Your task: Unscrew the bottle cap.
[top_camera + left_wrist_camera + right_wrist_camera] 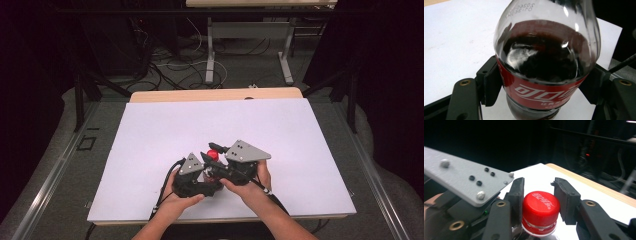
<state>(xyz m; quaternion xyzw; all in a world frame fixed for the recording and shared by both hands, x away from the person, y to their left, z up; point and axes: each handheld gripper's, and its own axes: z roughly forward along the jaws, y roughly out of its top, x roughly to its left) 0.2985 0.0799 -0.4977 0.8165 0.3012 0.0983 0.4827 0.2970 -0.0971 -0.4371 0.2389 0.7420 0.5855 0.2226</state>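
Right now, starting at your left, your left gripper [206, 172] sits low over the near part of the white table [150, 135], with your left hand [175, 200] wrapped around its body from below. From the left gripper view, its two black jaws press against opposite sides of the cola bottle [544, 65], clamped on the red label band [536, 93], so the bottle's body is held firmly between them. The bottle stands upright on the white surface, its clear shoulder rising above the jaws with dark drink showing inside.

Moving across to the middle, the bottle's red cap [213, 154] pokes up between your two tools in the high view, just above the grey plate on your left one.

Further right, your right gripper [220, 150] comes in at cap height, with your right hand [252, 185] behind it. From the right gripper view, the cap [540, 211] sits squarely between the jaws: the left jaw lies against the cap's side, while the right jaw appears to stand just off it with a thin gap, so the jaws bracket the cap without fully pinching it. Both tools sit close together, nearly touching, near the table's front edge
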